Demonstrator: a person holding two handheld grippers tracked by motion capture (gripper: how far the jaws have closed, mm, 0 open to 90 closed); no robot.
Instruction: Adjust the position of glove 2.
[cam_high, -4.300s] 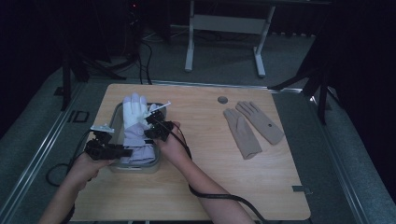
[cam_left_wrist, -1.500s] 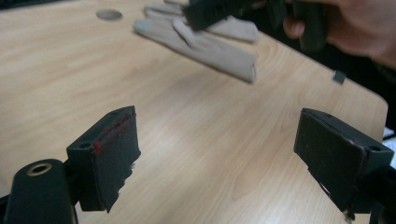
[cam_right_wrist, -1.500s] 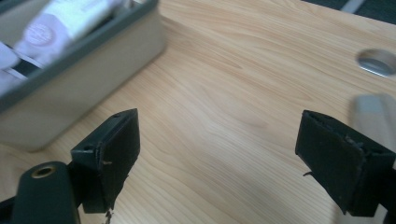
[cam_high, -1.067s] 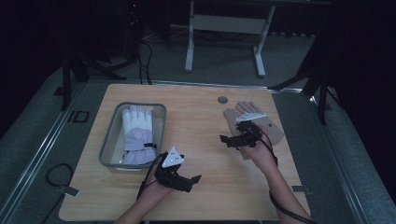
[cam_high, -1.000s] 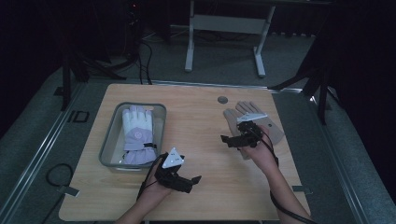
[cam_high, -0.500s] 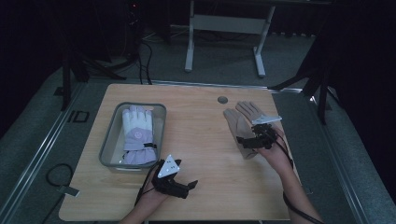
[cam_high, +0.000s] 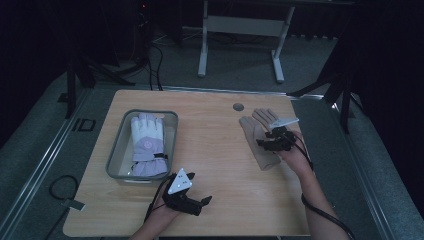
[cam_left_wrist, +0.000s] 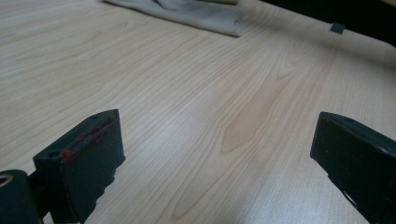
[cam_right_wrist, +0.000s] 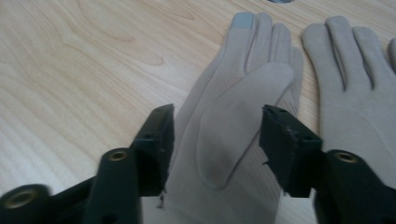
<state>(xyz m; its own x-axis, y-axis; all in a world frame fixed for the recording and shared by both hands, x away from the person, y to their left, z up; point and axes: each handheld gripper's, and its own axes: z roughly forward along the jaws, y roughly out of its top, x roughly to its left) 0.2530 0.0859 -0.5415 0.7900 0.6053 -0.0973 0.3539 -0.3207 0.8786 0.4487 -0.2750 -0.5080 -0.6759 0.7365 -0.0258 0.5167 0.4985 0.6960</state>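
Two flat beige knit gloves (cam_high: 261, 137) are laid side by side on the right of the pale wood-grain table (cam_high: 210, 150); a grey fingertip patch is seen on the nearer one (cam_right_wrist: 233, 107). The right gripper (cam_high: 264, 144) is held just over that glove, jaws parted either side of its thumb, nothing gripped. The left gripper (cam_high: 202, 202) is held low near the front edge, jaws spread wide over bare wood, empty. A padded lilac-and-white ski glove (cam_high: 146, 145) is lying in a clear rounded rectangular tray (cam_high: 116, 150) at left
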